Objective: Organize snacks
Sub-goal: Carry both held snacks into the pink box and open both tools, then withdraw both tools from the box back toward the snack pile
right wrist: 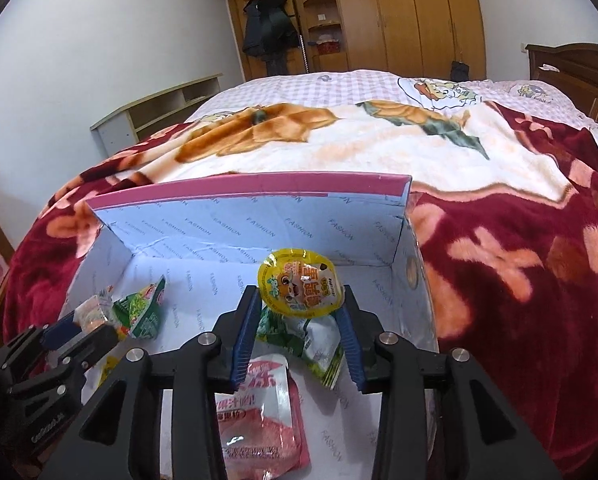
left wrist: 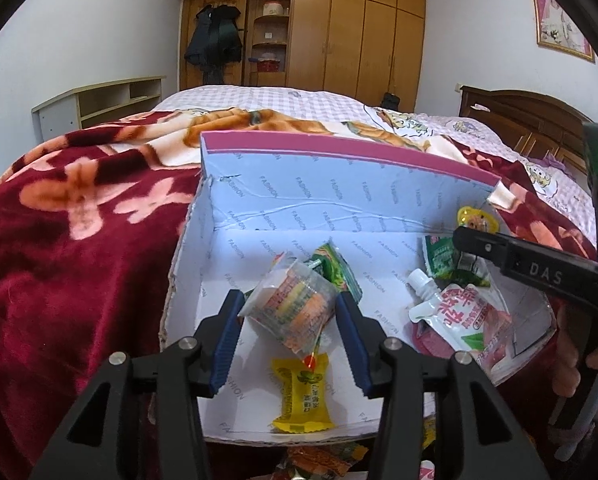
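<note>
Your left tongs (left wrist: 289, 314) are closed on a clear crinkly packet of striped wafers (left wrist: 295, 308), gripped by its sides over the middle of the open cardboard box (left wrist: 203, 280), presumably so it drops cleanly among what is already there. Your right tongs (right wrist: 299, 312) clamp a round yellow jelly cup (right wrist: 299, 284) with a glossy foil lid, hanging over the box's right half above a green-and-white sachet (right wrist: 315, 340) and a soft pink spouted pouch (right wrist: 265, 412). Lower centre in the left view lies a yellow wrapped bar (left wrist: 301, 394) on the box floor (more wrappers show at the bottom edge, outside the box on the plush red blanket (left wrist: 71, 248)).
</note>
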`<state>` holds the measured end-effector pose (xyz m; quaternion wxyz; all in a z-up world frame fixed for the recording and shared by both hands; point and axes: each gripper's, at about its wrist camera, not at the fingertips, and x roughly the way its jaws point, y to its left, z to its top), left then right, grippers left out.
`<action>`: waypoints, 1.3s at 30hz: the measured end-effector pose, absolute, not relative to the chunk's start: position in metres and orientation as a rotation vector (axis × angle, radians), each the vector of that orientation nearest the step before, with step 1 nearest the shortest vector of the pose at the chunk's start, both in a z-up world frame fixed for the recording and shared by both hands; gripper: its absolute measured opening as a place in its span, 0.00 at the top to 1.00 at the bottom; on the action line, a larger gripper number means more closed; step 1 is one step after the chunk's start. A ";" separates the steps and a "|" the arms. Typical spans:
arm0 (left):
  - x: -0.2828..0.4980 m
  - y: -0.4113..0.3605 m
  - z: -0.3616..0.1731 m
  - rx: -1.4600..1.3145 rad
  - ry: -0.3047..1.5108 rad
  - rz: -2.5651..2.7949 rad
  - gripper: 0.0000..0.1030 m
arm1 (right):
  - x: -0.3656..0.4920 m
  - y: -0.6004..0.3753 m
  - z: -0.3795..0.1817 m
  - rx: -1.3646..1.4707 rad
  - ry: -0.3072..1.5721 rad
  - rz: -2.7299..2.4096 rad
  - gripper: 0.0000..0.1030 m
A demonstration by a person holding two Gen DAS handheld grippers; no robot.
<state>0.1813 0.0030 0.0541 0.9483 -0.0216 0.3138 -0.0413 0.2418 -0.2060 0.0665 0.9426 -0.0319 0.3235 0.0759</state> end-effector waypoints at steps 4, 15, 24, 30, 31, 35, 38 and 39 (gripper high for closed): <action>0.181 0.003 0.054 -0.050 0.651 -0.100 0.46 | 0.243 -0.207 0.068 -0.065 0.650 0.147 0.57; 0.171 0.002 0.062 -0.057 0.646 -0.109 0.33 | 0.222 -0.211 0.083 -0.069 0.617 0.138 0.40; 0.159 0.003 0.069 -0.067 0.658 -0.099 0.29 | 0.193 -0.209 0.090 -0.057 0.610 0.172 0.40; 0.145 0.000 0.071 -0.053 0.664 -0.093 0.26 | 0.167 -0.205 0.090 -0.054 0.600 0.197 0.38; 0.142 -0.001 0.071 -0.052 0.665 -0.092 0.26 | 0.164 -0.205 0.090 -0.053 0.600 0.199 0.38; 0.132 0.001 0.071 -0.061 0.668 -0.092 0.26 | 0.147 -0.204 0.088 -0.049 0.601 0.204 0.38; 0.124 0.002 0.072 -0.066 0.669 -0.087 0.26 | 0.135 -0.205 0.088 -0.047 0.595 0.207 0.38; 0.122 0.003 0.072 -0.068 0.669 -0.087 0.26 | 0.131 -0.205 0.088 -0.045 0.594 0.209 0.38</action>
